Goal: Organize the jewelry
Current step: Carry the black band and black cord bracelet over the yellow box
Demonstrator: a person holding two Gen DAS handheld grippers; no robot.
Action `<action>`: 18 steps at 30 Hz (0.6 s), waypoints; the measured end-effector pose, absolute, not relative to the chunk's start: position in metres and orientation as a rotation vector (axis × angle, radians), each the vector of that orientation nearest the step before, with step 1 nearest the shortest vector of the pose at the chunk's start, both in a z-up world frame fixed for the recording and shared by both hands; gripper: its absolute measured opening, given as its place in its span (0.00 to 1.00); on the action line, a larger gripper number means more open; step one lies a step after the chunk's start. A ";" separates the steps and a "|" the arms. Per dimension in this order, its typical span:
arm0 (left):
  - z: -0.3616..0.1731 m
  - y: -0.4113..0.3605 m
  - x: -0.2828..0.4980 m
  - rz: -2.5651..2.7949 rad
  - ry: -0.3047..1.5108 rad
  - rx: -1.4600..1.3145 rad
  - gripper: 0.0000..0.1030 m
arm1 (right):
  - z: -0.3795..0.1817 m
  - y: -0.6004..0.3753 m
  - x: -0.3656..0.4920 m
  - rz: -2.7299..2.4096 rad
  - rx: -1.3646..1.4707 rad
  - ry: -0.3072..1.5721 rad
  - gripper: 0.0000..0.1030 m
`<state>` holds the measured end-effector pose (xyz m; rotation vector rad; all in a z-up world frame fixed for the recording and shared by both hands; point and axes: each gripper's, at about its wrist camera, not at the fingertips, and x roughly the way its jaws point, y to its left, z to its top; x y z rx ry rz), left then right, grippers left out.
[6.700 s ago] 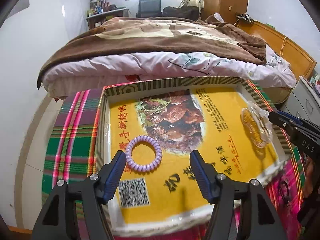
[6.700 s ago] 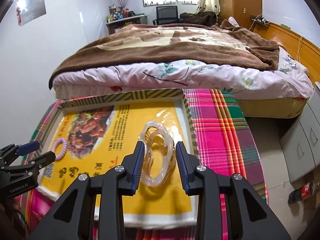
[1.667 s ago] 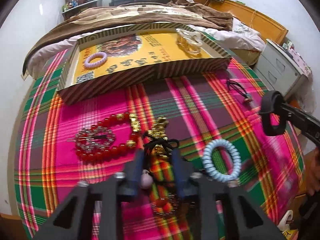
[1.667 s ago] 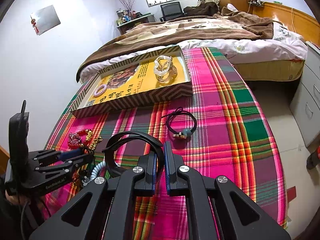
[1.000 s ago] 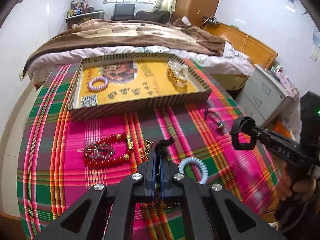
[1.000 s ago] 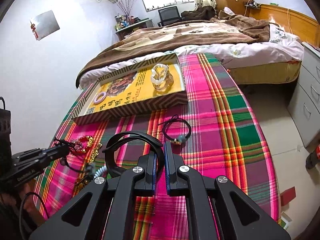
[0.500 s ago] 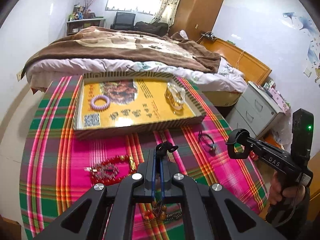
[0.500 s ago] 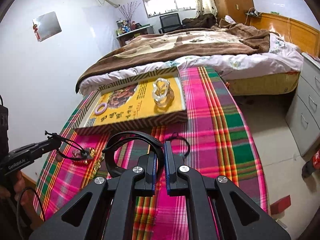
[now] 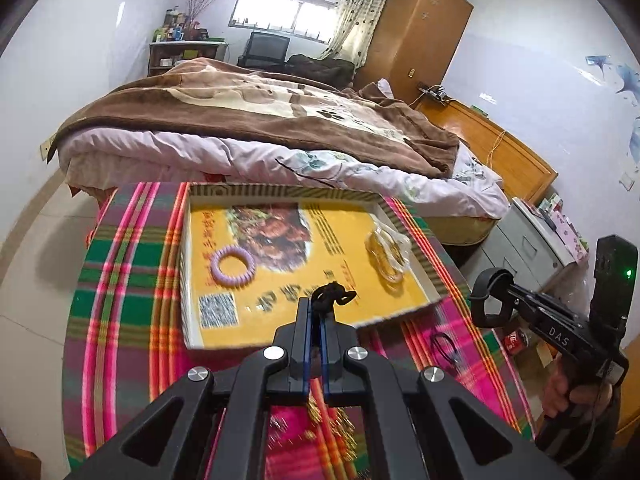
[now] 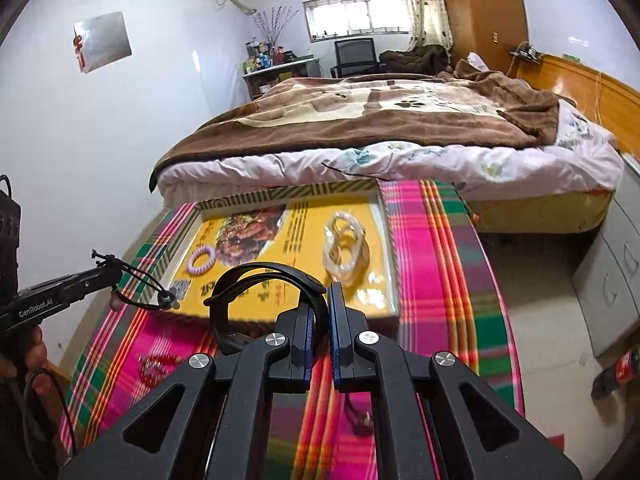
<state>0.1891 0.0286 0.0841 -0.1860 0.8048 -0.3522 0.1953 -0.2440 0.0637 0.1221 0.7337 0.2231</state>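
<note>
Left wrist view: tongs (image 9: 315, 312), clamped cord bracelet (image 9: 332, 294) now nearer tray (image 9: 280, 191).

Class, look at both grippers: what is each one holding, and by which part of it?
The left gripper pinches a black cord bracelet by its knotted cord end. The right gripper clamps a black band by one side of its loop.

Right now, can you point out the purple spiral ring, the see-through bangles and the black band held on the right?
Purple spiral ring (image 9: 232, 267): left wrist view, on its coiled near rim.
See-through bangles (image 10: 345, 248): right wrist view, on the overlapping clear loops.
Black band (image 10: 264, 270): right wrist view, top of its arch.
</note>
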 end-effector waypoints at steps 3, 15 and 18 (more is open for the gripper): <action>0.081 0.033 0.210 -0.345 0.815 -0.190 0.03 | 0.061 -0.235 0.214 0.221 0.098 0.750 0.06; 0.053 0.030 0.287 -0.368 0.869 -0.200 0.03 | 0.021 -0.201 0.293 0.219 0.043 0.864 0.06; 0.043 0.026 0.307 -0.387 0.898 -0.202 0.03 | 0.012 -0.195 0.305 0.217 0.029 0.888 0.06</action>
